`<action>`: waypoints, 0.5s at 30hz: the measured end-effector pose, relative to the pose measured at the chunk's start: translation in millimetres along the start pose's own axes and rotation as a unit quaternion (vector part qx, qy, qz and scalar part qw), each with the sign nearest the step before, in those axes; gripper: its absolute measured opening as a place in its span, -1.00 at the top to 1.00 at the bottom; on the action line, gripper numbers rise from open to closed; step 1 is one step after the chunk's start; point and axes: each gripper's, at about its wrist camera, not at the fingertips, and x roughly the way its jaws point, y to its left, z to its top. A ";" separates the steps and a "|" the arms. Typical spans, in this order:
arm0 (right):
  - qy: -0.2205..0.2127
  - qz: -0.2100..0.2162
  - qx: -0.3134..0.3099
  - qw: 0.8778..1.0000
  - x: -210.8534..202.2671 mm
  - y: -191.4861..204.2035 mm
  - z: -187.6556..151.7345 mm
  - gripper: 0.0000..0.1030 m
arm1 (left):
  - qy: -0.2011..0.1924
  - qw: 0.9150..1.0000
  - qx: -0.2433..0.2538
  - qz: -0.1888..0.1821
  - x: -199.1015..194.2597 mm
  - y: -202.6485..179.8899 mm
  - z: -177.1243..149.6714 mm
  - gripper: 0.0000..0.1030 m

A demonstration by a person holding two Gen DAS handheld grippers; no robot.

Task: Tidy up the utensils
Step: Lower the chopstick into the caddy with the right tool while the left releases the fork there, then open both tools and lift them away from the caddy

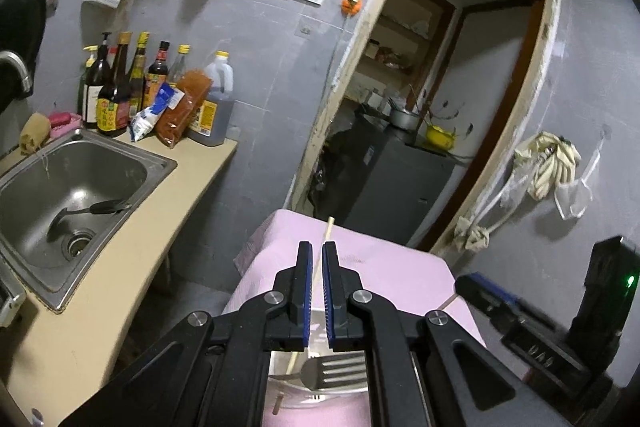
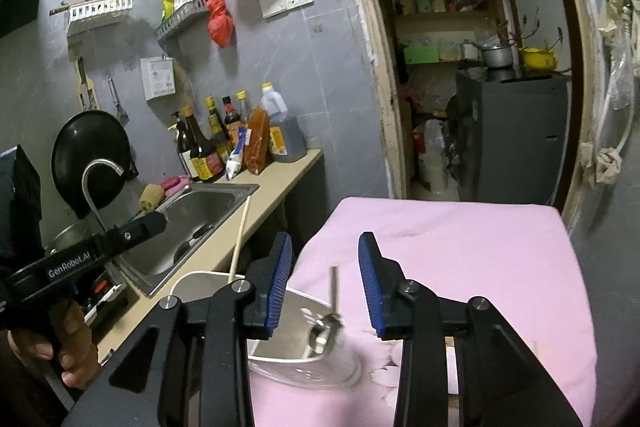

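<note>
The left gripper is seen closed on a single wooden chopstick, whose tip projects past the blue pads toward 12 o'clock and whose lower end runs down toward 6 o'clock into a glass bowl. A slotted metal spatula is seen lying in that bowl, directly beneath the jaws. The right gripper is held with its jaws spread wide and nothing between them; a metal spoon, blurred, is observed below the gap, at the bowl's rim. The bowl is set on a table covered in pink cloth. In the right wrist view the left gripper's black body is noted at 9 o'clock, with the chopstick rising at a tilt beside a white container. At 10 o'clock a steel sink holds a dark ladle; sauce bottles are grouped behind it on the counter. A doorway is recorded at 1 o'clock.
</note>
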 end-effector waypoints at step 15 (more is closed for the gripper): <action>-0.052 -0.078 0.012 0.996 -76.2 -48.6 14.7 -0.38 | 0.010 0.997 0.066 -0.036 -12.5 -61.0 -8.6 0.19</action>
